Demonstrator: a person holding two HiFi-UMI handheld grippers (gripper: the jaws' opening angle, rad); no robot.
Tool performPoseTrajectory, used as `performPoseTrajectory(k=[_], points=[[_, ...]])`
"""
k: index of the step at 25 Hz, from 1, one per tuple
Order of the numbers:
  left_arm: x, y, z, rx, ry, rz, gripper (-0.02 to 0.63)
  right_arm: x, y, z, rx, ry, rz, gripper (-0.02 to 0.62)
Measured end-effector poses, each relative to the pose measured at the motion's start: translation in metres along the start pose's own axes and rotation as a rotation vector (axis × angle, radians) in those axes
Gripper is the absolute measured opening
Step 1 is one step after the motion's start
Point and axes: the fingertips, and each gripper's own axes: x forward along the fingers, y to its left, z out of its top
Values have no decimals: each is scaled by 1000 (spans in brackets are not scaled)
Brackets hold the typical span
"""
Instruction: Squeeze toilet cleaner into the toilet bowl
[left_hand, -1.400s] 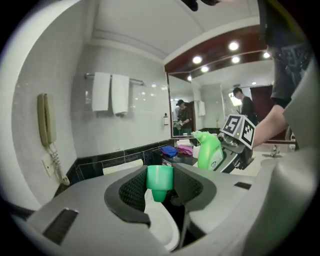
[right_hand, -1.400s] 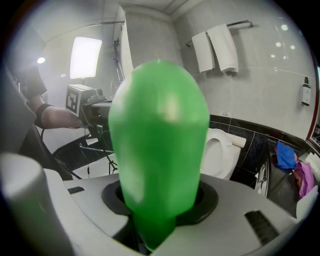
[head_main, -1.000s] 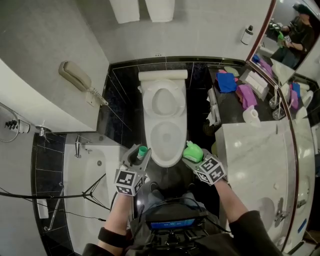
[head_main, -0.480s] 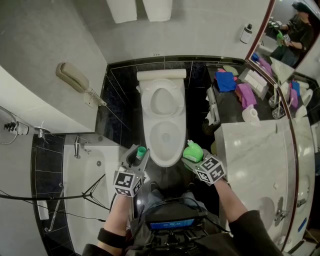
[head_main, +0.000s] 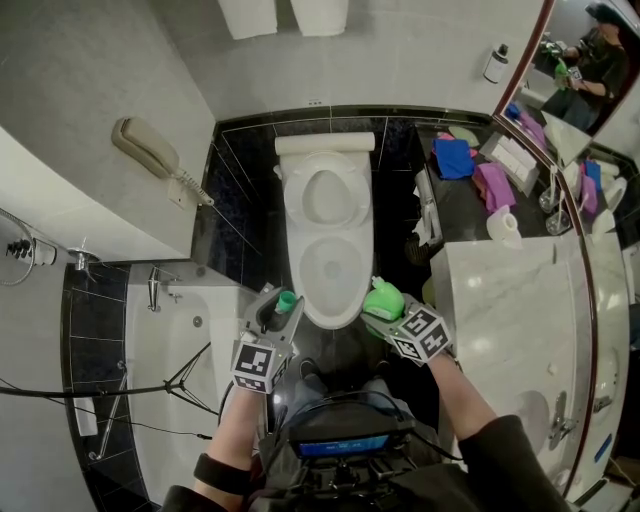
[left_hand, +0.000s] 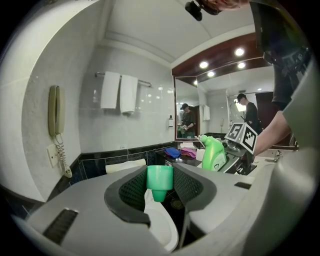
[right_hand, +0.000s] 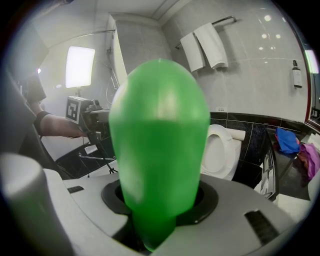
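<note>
Green plastic cleaner bottle, 1 only, is standing roughly upright just off the near right rim of the white ceramic toilet bowl. The right tool is pinching its body. The left tool is pinching the 1 small green plastic cap, near left of the rim. Vs a sec ago, hardly anything is shifting. Cap's off, so tipping and squeezing are prob. coming next. 2 tools, 1 toilet.

- Bright, even light; ceiling spotlights glow warm in the left gripper view.
- A lamp panel burns out white.
- The green bottle is close and blurred; the green cap is sharp.
- Both gripper views bend, with dark rims.
- The black tiles stay dim.
</note>
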Motion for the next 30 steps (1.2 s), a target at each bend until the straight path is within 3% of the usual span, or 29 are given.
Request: performPoseTrajectory(k=[5, 10, 15, 19, 23, 30], points=[[-6, -1, 4, -21, 7, -15, 158, 10, 12, 1, 10, 18, 26, 193], [-12, 7, -4, 33, -4, -31, 158, 31, 23, -2, 16, 47, 57, 192], [-19, 22, -8, -2, -10, -30, 158, 56, 40, -2, 58, 71, 88, 192], [-18, 32, -16, 33, -19, -61, 158, 74, 42, -7, 85, 79, 98, 192], [-14, 36, -21, -20, -10, -26, 158, 86, 42, -10, 92, 95, 127, 192], [-2, 22, -38, -38, 11, 87, 158, 98, 31, -44, 179, 160, 281, 189]])
